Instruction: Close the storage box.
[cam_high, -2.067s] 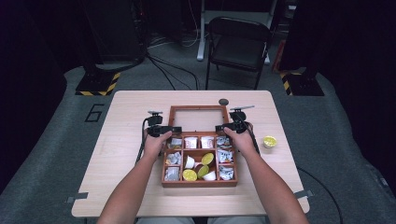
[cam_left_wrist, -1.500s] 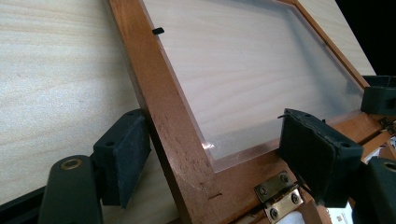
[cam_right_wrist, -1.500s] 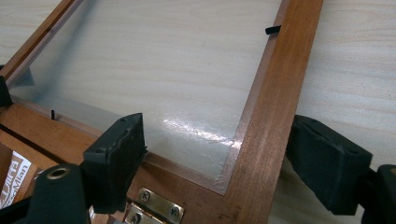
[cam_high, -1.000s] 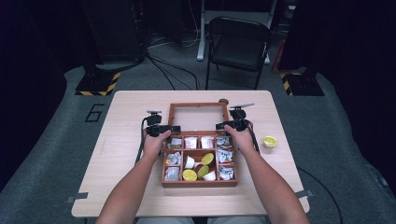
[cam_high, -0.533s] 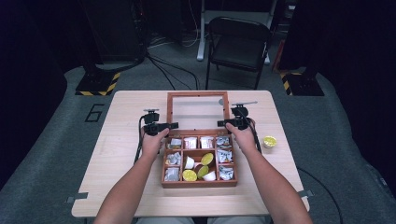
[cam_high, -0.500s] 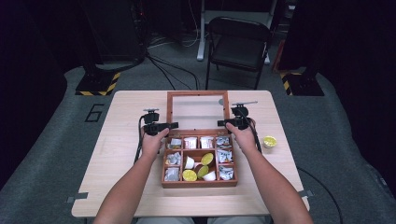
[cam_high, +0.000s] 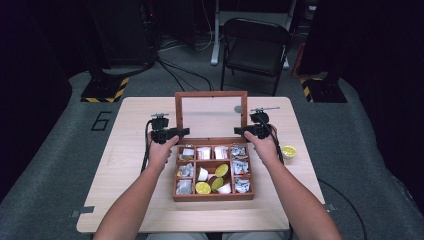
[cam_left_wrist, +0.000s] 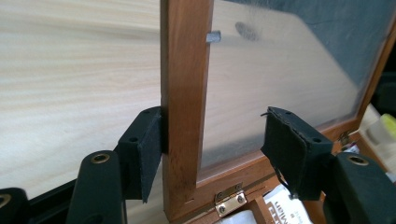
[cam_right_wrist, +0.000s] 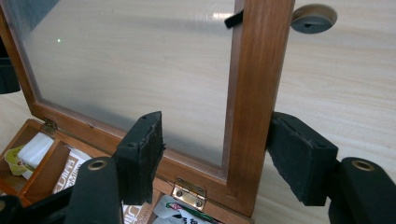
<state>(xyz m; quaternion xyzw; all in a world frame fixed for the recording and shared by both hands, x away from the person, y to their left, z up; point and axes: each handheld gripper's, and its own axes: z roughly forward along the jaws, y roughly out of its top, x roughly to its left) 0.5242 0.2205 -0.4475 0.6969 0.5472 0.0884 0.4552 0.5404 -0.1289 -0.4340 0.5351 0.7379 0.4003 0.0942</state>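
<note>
**Lid up, both grippers straddling the frame**

Your left gripper stands spread around the left post of the lid, outer pad touching the wood, inner pad well off the pane, so it is bracing, not pinching. Your right gripper mirrors it on the right post: outer pad against the frame, inner jaw apart from the glass, released as well.

The wooden box sits mid-table, its glazed lid standing near upright on two brass hinges at the back edge. Compartments below hold white sachets and small cups with yellow-green tops; one more little cup rests on the table just beside your right hand.

Looks like you are swinging the lid on its hinges, and which way I cannot tell. Either way, keep both hands level and move them together, so the frame does not rack against those small hinges. Push on the wood, never the pane. Ease it slowly near the end of its swing and keep both pads on the posts until it rests.
</note>
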